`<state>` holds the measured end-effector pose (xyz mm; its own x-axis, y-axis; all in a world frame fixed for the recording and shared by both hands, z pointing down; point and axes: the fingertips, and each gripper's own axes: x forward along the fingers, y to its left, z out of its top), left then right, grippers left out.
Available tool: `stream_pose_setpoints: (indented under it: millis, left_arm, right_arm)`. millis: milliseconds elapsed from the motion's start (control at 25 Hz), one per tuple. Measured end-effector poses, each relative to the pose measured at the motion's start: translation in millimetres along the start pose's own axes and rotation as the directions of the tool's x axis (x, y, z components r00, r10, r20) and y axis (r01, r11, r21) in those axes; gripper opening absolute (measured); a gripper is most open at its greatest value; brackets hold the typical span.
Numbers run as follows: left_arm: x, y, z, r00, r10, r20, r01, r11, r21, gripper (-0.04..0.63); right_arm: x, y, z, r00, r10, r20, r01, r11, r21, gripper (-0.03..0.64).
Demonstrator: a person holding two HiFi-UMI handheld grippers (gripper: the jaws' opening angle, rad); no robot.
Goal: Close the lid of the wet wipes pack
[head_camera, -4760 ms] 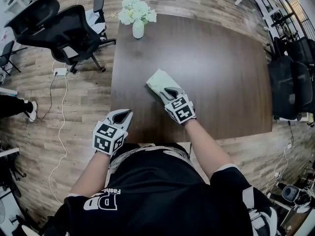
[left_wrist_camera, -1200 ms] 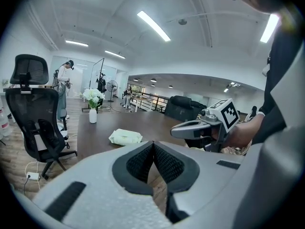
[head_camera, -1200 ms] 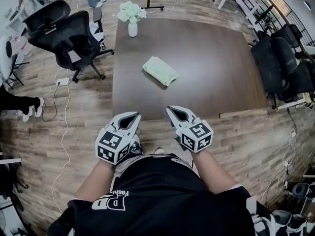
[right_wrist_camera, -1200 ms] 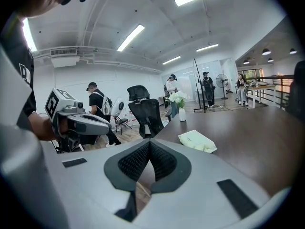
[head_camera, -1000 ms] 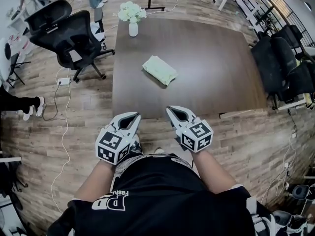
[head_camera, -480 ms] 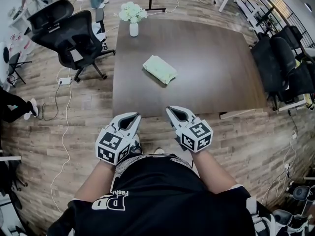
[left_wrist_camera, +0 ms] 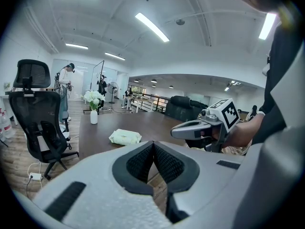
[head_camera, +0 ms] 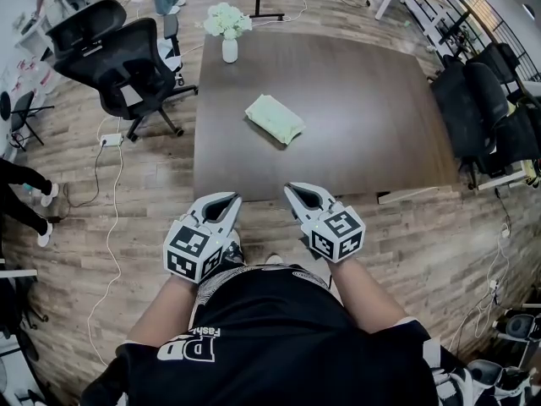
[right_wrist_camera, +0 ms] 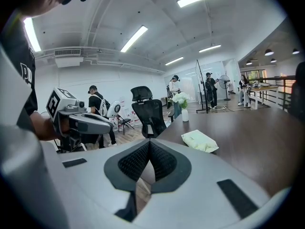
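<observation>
Bare table (head_camera: 363,117) is stretching open from its near edge to the wet wipes pack (head_camera: 274,119), lying left of centre, and across the whole right half. A flower vase (head_camera: 229,49) is standing at the far left corner; an office chair (head_camera: 127,57) is standing beside the left edge.

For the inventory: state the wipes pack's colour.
Pale green wet wipes pack, clearest in the head view.

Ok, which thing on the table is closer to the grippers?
The pale green wet wipes pack, lying midway across the table; the flower vase stands at its far edge.
</observation>
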<state>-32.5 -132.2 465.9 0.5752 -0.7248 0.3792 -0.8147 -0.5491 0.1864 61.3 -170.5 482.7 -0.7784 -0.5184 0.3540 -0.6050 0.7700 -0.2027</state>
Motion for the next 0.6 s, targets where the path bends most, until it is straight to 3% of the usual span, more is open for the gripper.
stream_pose_setpoints:
  millis: [600]
  left_arm:
    - [3.9,7.8,-1.5,1.000,-0.013,-0.008,0.013,1.000,0.003,0.017]
  right_arm:
    - [3.8,-1.0,1.5,1.000,-0.008,-0.007,0.008,1.000,-0.006,0.005]
